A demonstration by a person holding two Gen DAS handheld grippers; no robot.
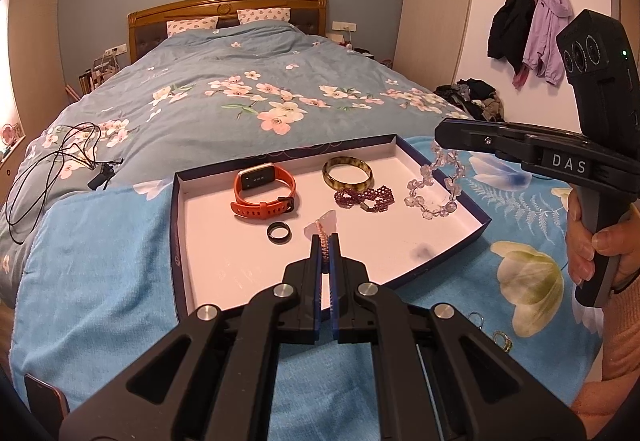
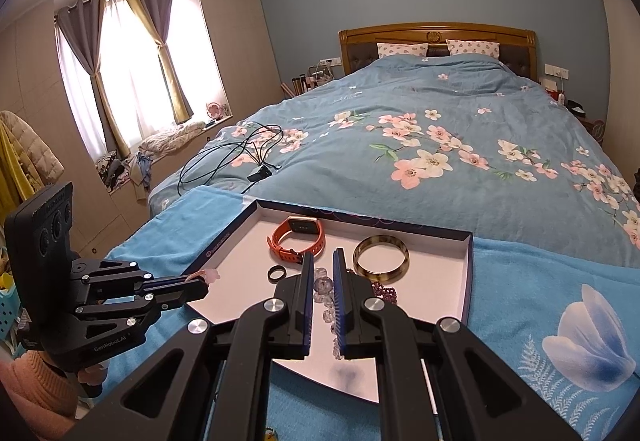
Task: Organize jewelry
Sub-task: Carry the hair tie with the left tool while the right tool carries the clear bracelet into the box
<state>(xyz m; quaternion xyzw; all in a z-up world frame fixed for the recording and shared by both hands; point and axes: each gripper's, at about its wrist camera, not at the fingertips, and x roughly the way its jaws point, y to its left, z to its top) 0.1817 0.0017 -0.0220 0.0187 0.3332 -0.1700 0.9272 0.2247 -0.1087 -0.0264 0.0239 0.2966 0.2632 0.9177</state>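
A shallow dark-blue tray [image 1: 240, 265] with a white floor lies on a blue towel on the bed. In it are an orange smartwatch [image 1: 264, 193], an amber bangle [image 1: 347, 173], a dark red bead bracelet [image 1: 364, 199] and a black ring [image 1: 277, 233]. My left gripper [image 1: 326, 239] is shut on a pink beaded strand [image 1: 322, 237] with a pale flower charm, low over the tray's front. My right gripper [image 2: 324, 257] is shut on a clear crystal bead bracelet [image 2: 323, 285]. That bracelet [image 1: 434, 189] hangs down to the tray's right side.
Two small rings [image 1: 476, 319] [image 1: 502, 341] lie on the towel to the right of the tray. Black cables [image 1: 52, 161] sprawl on the floral quilt at the left. A phone [image 1: 44, 401] sits at the near left corner. A hand [image 1: 588, 241] grips the right handle.
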